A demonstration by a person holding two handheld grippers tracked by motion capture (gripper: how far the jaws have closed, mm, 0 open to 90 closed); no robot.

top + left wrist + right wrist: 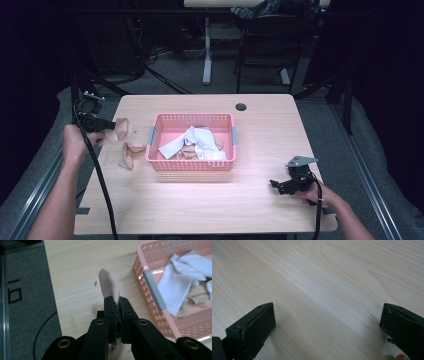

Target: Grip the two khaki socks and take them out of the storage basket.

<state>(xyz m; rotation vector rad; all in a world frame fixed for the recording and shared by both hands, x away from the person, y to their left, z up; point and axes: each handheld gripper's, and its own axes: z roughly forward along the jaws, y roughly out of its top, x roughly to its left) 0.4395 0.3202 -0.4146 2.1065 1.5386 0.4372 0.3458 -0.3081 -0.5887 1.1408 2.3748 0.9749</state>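
My left gripper (117, 305) pinching a beige sock (109, 285) beside the pink basket (192, 164), my right gripper (328, 330) gaping wide over the table (260, 195)

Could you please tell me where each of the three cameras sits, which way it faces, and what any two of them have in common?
High view: above the person's side, facing forward and down on the table; both forearms, the left gripper and right gripper show.
Left gripper view: rides the left gripper, looking along its jaws, shut on a beige sock, with the pink basket at right.
Right gripper view: rides the right gripper, looking down at bare tabletop between its open jaws.
Shared: the high and left gripper views both show the basket and the held sock.
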